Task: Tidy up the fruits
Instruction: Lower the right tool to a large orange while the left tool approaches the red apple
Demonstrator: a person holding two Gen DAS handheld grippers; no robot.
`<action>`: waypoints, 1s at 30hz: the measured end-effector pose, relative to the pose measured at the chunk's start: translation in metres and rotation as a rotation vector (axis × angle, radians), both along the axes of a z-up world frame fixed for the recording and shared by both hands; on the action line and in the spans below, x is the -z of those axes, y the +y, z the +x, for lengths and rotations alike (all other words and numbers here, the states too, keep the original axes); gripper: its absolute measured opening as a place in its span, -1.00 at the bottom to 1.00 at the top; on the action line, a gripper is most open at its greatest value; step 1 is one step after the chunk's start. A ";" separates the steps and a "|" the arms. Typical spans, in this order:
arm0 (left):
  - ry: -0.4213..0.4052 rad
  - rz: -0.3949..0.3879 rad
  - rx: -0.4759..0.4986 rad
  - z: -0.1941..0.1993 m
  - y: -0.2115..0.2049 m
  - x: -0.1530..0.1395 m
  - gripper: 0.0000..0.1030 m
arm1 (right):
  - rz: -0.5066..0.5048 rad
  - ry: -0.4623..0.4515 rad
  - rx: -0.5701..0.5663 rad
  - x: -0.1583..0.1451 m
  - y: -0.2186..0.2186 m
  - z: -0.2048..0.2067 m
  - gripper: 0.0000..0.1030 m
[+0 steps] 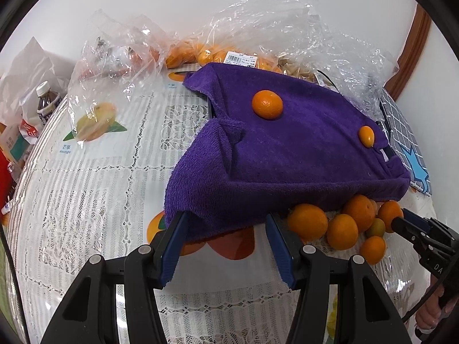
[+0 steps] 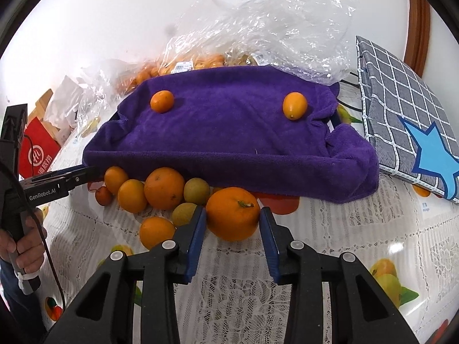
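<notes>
Right wrist view: the right gripper clamps a large orange at 6 o'clock, both blue pads pressed on its sides, just before the purple towel. A small orange sits at 10 o'clock on the towel, a kumquat at 2. The left gripper stands open, its jaws straddling the towel's near edge without pinching it.

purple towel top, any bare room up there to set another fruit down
Yes. On the purple towel, the wide stretch between the round orange and the oval kumquat is bare, and so is the strip along its near edge. It is crowded below that edge, where the loose fruit pile sits on the lace tablecloth.
</notes>
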State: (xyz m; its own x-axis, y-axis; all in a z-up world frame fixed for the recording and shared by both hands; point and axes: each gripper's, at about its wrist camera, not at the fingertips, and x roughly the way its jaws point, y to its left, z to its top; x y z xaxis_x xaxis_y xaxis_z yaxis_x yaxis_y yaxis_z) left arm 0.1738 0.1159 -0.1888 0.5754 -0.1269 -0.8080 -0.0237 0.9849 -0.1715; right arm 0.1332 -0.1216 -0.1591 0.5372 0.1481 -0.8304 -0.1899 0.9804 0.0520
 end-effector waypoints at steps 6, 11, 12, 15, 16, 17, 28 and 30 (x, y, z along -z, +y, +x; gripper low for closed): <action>0.000 -0.023 -0.004 0.001 0.003 0.000 0.05 | -0.024 0.001 -0.013 0.003 0.006 0.003 -0.22; 0.001 -0.026 -0.005 0.001 0.003 0.001 0.05 | -0.038 -0.002 -0.022 0.006 0.010 0.007 -0.20; 0.001 -0.027 -0.005 0.001 0.003 0.001 0.05 | -0.040 -0.003 -0.023 0.006 0.011 0.008 -0.20; 0.001 -0.037 -0.004 0.001 0.004 0.000 0.05 | -0.045 -0.003 -0.031 0.006 0.011 0.008 -0.20; 0.002 -0.043 -0.004 0.000 0.005 0.001 0.05 | -0.047 -0.004 -0.033 0.006 0.011 0.007 -0.20; 0.003 -0.046 -0.004 -0.001 0.006 0.001 0.05 | -0.049 -0.005 -0.034 0.006 0.011 0.006 -0.21; -0.005 -0.084 0.013 -0.014 0.006 0.002 0.05 | -0.041 -0.029 -0.041 -0.001 0.005 -0.006 -0.22; -0.003 -0.103 0.014 -0.017 0.005 0.001 0.05 | -0.038 -0.030 -0.051 -0.001 0.004 -0.007 -0.21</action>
State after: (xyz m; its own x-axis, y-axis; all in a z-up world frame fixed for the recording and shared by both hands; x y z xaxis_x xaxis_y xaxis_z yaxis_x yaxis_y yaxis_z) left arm 0.1567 0.1208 -0.1901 0.5751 -0.2175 -0.7886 -0.0094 0.9622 -0.2722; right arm 0.1263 -0.1175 -0.1580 0.5547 0.1451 -0.8193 -0.2408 0.9705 0.0089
